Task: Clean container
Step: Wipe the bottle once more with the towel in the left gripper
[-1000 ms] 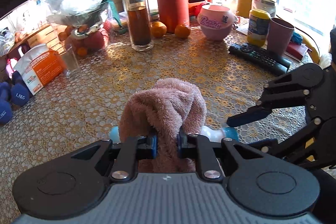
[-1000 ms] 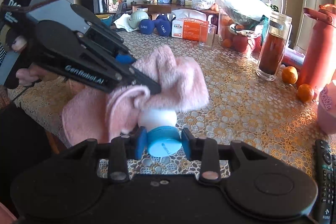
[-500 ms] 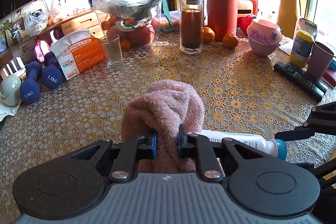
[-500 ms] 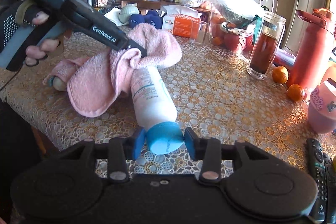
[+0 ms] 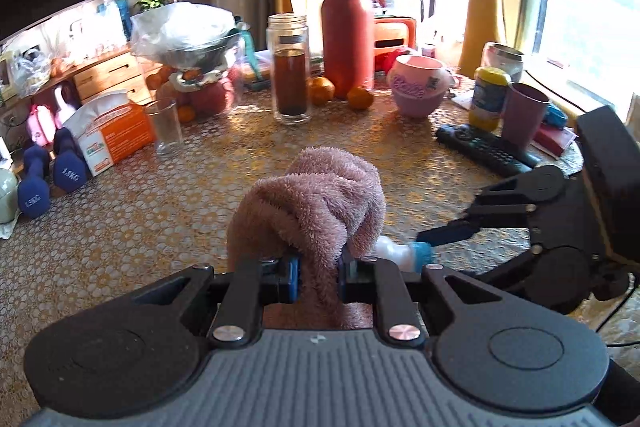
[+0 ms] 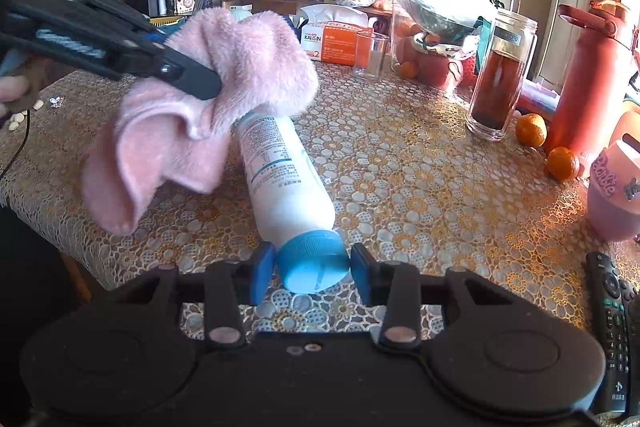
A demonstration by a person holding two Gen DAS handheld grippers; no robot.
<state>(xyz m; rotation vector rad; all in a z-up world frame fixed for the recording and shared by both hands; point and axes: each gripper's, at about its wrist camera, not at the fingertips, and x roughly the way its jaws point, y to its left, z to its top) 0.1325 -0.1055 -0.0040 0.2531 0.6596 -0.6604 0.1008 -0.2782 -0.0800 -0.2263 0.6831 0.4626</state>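
A white bottle [image 6: 280, 167] with a blue cap [image 6: 312, 261] lies nearly flat over the lace-covered table [image 6: 420, 187], cap end towards the right wrist camera. My right gripper [image 6: 313, 267] is shut on that cap. My left gripper [image 5: 318, 275] is shut on a fluffy pink towel [image 5: 320, 195]. In the right wrist view the left gripper [image 6: 196, 83] comes in from the upper left, and the towel [image 6: 224, 75] hangs over the bottle's far end. The labelled body is bare. From the left wrist view, only the cap end [image 5: 420, 255] shows beside the towel, with the right gripper [image 5: 440, 237] on it.
Along the far side stand a glass jar of dark liquid [image 6: 500, 79], a red flask [image 6: 584, 79], oranges [image 6: 530, 130], a drinking glass [image 6: 370, 55] and a pink mug [image 6: 612, 195]. A remote [image 6: 612, 311] lies at the right. The table edge [image 6: 80, 243] drops off on the left.
The towel has slid along the bottle away from the cap, baring the labelled body, and now hangs higher at the far end. The right gripper kept hold of the cap.
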